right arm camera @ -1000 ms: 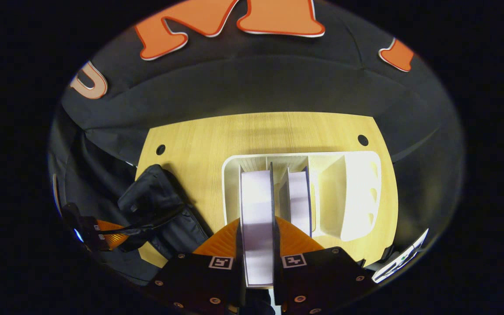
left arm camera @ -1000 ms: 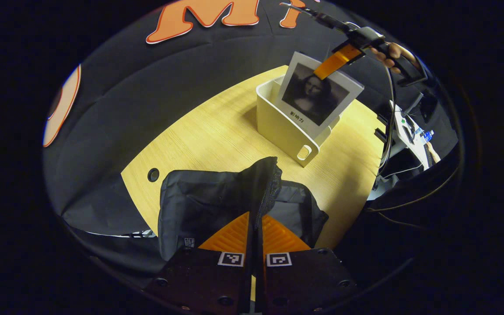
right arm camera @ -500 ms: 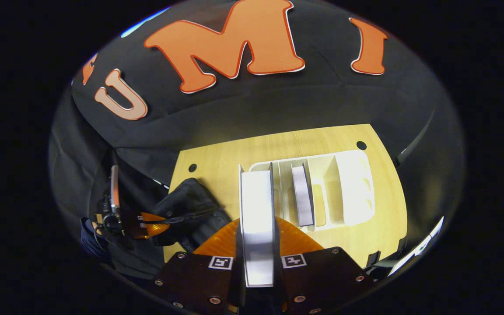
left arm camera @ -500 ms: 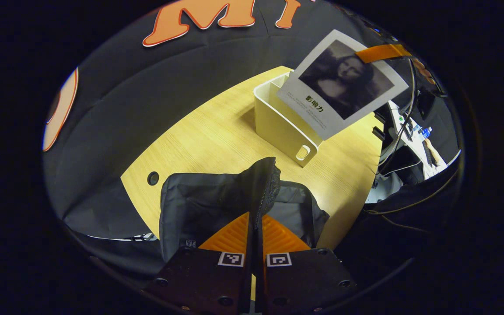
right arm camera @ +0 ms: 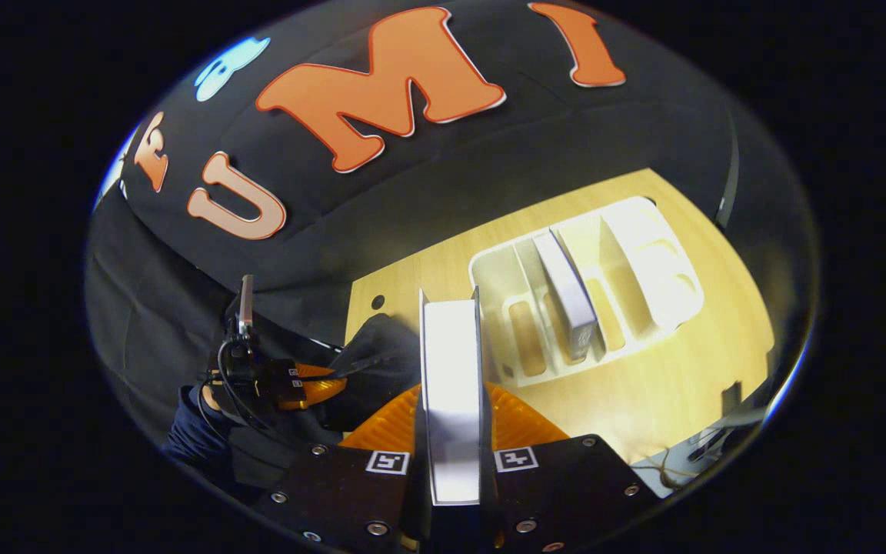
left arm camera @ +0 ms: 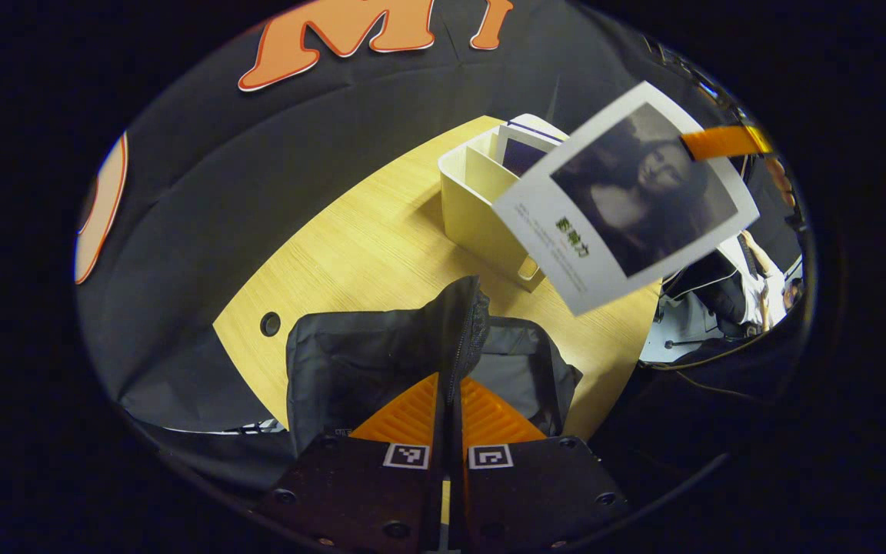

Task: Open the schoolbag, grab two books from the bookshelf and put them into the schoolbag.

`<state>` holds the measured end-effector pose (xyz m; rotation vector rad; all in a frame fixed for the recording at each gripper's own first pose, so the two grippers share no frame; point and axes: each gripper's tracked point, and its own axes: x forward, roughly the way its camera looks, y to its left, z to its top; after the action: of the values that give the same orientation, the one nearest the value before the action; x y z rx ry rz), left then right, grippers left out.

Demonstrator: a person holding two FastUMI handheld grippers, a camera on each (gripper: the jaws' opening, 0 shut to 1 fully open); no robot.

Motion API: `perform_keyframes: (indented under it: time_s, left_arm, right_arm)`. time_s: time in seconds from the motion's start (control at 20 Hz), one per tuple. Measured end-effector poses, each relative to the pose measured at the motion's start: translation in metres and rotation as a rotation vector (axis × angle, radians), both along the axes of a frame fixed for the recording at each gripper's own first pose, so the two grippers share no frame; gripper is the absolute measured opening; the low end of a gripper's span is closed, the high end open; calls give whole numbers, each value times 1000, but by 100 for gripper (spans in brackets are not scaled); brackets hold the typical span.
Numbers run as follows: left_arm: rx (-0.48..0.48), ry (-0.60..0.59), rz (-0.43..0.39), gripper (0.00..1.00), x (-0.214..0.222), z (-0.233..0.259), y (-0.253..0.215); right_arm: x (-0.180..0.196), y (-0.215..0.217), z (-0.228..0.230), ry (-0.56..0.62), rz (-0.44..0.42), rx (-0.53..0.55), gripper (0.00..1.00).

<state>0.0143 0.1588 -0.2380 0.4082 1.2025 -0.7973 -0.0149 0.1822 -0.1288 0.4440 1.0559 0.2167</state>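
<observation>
Over the wooden counter [left arm camera: 351, 254], the right gripper [right arm camera: 451, 431], clamped on a book [right arm camera: 451, 385] lifted clear of the shelf [right arm camera: 643, 261], should carry it upright to the bag [left arm camera: 381, 354], whose zipper edge the left gripper [left arm camera: 449, 415] pinches open.

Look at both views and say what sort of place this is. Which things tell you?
Probably a staged recording booth, not a home: a small wooden table against a black cloth wall, with only a schoolbag, a white bookshelf and books as props.
</observation>
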Motion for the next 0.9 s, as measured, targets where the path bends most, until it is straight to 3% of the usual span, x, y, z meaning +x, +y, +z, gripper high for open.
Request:
perform_keyframes:
  time_s: [0.35,0.9]
  left_arm:
    - [-13,-27,-18,5,4,8,-6]
    - [-18,0,-2,2,-6,9,-10]
  right_arm:
    - [-40,30,-69,90,-72,164,25]
    - [-38,101,-171,178,-131,358,25]
